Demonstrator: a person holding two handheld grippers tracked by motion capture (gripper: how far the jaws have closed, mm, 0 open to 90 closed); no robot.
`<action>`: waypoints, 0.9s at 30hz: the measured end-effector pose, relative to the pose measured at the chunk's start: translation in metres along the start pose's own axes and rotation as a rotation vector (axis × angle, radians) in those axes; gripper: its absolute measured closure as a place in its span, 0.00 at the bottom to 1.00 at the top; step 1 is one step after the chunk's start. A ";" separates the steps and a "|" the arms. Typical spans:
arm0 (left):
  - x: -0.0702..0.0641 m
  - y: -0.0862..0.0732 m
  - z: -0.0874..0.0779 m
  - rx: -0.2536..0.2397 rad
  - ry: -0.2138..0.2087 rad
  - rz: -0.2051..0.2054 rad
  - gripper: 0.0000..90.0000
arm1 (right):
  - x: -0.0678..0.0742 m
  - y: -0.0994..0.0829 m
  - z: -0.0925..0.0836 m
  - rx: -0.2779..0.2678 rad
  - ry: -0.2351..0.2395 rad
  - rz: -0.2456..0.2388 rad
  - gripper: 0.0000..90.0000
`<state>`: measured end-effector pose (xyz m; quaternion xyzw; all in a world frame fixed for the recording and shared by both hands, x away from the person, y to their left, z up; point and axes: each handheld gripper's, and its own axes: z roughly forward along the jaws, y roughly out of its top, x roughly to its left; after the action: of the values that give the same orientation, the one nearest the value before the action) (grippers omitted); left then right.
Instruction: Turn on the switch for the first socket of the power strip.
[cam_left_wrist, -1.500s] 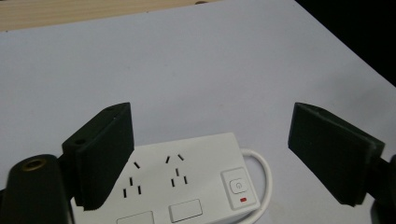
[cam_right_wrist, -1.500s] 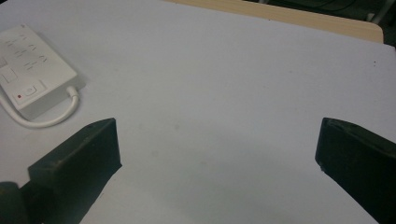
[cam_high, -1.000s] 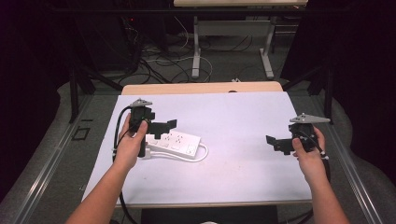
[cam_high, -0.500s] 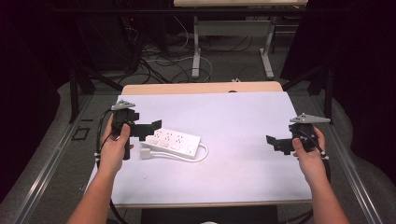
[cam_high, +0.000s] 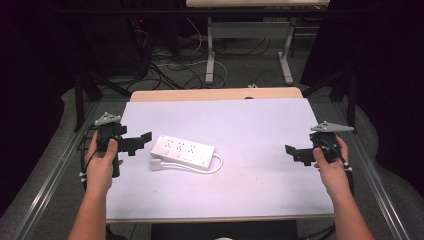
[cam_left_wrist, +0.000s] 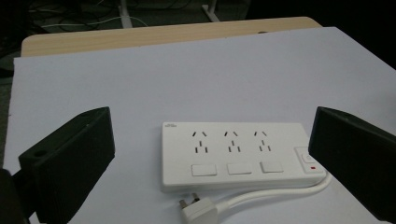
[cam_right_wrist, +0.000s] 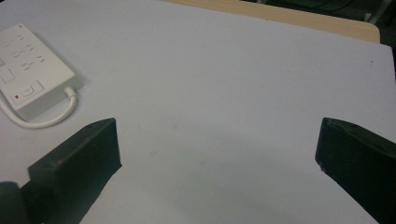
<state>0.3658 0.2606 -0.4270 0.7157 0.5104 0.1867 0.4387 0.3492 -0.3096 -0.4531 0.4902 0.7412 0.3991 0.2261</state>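
A white power strip (cam_high: 184, 150) with three sockets lies left of centre on the white sheet, its plug (cam_high: 156, 164) beside its near left end and its cable (cam_high: 216, 164) looped at the right end. My left gripper (cam_high: 141, 142) hovers at the sheet's left edge, open, jaws pointing right at the strip and a little apart from it. In the left gripper view the power strip (cam_left_wrist: 238, 156) and plug (cam_left_wrist: 198, 212) lie between and beyond the wide jaws of the left gripper (cam_left_wrist: 210, 126). My right gripper (cam_high: 294, 152) is open near the right edge, nothing in it. The right gripper view has the right gripper (cam_right_wrist: 217, 133) over bare sheet, the power strip (cam_right_wrist: 28, 70) far left.
The white sheet (cam_high: 250, 130) covers a wooden table whose bare far edge (cam_high: 215, 94) shows behind it. Metal rails (cam_high: 45, 185) run along both sides. Cables and desk legs (cam_high: 210, 55) stand on the floor beyond.
My left gripper has drawn back leftward from over the power strip to the sheet's left edge. The right gripper and the strip have stayed put.
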 end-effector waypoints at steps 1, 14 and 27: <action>0.002 -0.002 -0.001 0.006 0.002 -0.009 0.00 | 0.000 0.000 0.000 0.000 0.000 0.000 0.00; 0.029 -0.026 -0.003 0.004 0.054 -0.056 0.00 | -0.001 -0.001 0.001 -0.002 -0.003 0.010 0.00; 0.041 -0.043 -0.004 -0.012 0.048 -0.059 0.00 | -0.004 -0.003 0.003 0.009 -0.001 0.007 0.00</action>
<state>0.3558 0.3031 -0.4676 0.6930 0.5406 0.1935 0.4360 0.3518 -0.3126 -0.4575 0.4941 0.7409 0.3964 0.2230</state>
